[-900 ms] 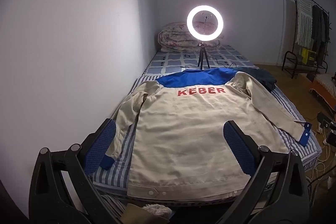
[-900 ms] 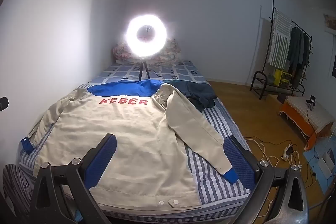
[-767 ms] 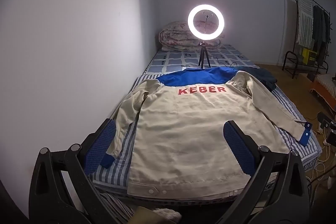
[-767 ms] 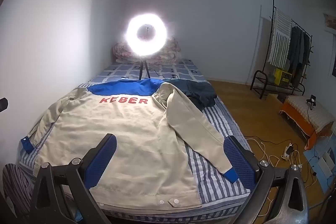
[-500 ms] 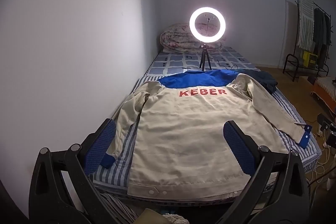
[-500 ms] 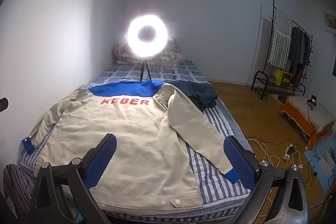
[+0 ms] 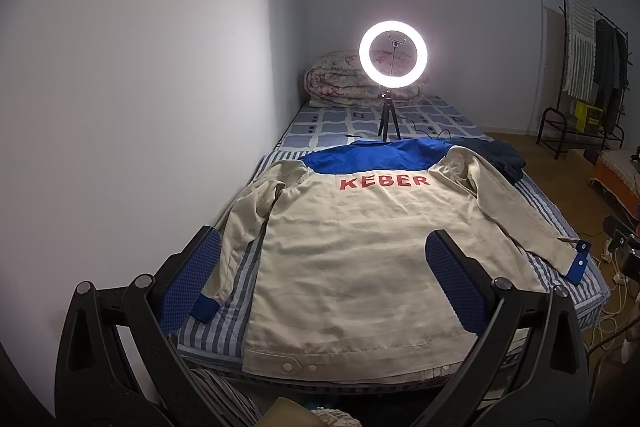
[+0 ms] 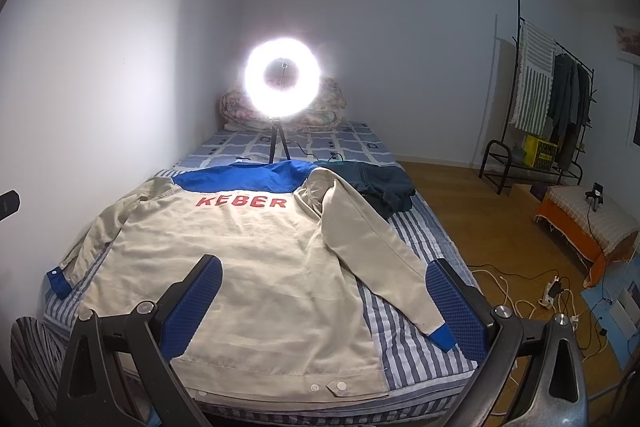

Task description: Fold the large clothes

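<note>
Beige jacket [image 7: 360, 259] lies back-up, flat on the striped bed [image 8: 404, 347], sleeves splayed. Left tongs [image 7: 320, 283] and right tongs [image 8: 324, 303] both released, hovering above the hem (nothing gripped). Judgement: pinch each blue cuff first, fold sleeves inward squarely.

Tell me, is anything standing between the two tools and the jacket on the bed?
Nothing visible does. The jacket lies flat, back up, on the bed, and both open tools, left and right, hang over its near hem with only air between. The dark garment and ring light stay beyond the collar.
</note>
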Motion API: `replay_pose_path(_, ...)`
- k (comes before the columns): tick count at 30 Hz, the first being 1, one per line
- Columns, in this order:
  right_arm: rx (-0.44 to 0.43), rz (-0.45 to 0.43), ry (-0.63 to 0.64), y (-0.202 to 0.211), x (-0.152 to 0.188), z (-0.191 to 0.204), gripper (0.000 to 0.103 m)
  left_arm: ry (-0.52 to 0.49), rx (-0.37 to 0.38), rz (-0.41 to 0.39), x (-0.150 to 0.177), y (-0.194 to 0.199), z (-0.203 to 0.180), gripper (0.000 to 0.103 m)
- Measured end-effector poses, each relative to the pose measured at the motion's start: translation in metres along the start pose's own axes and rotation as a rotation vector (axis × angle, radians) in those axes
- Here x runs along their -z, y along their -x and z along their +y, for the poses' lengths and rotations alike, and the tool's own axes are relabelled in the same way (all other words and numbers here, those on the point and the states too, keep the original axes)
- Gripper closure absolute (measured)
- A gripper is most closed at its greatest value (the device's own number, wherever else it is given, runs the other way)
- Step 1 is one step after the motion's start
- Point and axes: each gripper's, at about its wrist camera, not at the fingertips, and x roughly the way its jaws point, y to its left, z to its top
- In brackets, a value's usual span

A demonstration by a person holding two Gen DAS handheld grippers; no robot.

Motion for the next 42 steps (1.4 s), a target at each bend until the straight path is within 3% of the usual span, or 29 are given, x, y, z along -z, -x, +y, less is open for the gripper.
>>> replay_pose_path(42, -0.003, -0.006, -0.009, 0.0064, -0.0032, -0.0013, 0.000, 0.014, 0.000, -0.016, -0.0062, 0.0075, 0.0057, 0.000)
